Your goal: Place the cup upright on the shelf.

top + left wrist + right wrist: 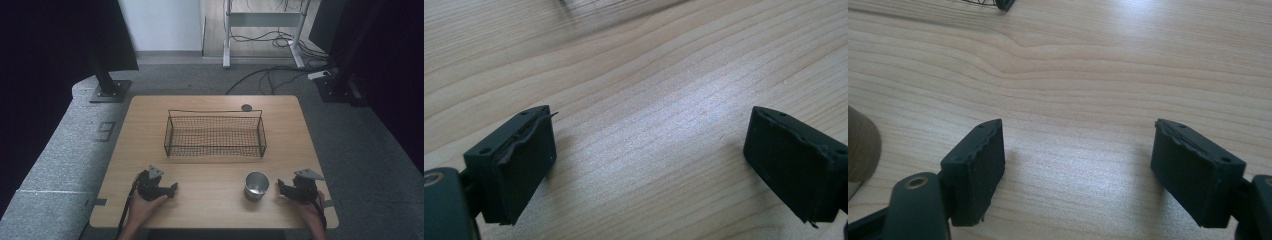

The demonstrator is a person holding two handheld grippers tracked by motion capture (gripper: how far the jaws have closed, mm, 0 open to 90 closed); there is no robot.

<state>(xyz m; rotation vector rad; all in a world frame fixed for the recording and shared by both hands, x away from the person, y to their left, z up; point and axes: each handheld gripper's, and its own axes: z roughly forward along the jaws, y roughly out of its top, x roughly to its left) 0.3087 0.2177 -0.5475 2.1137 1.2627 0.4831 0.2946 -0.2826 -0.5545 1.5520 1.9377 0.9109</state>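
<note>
1. Resting low over the near right part of the table, the right gripper [281, 188] has its jaws standing apart with bare wood between them – nothing held. In the right gripper view the two black pads [979, 170] frame only wood grain.
2. Just beside it, toward the table's middle, stands the metal cup [256, 186], upright, open end up, apart from the jaws. A curved edge of the cup [860, 145] shows at the left margin of the right gripper view.
3. The left gripper [173, 189] sits at the near left of the table, held by the person's left hand [142, 207]. Its jaws are spread wide with nothing between them; the left gripper view shows its pads [524, 162] just above the bare surface.
4. Farther out, across the middle of the table, lies a black wire basket [215, 135], rectangular, well apart from both grippers and the cup. A small dark round disc [246, 107] lies on the table just past its far right corner.
5. The table [210, 172] is light wood with plain grain and a soft sheen of reflected light.
6. Around it – grey carpet floor [70, 145], black curtains [35, 75] at both sides, dark stand bases, a white desk frame [265, 22] at the far wall and loose cables [270, 75] trailing over the floor.
</note>
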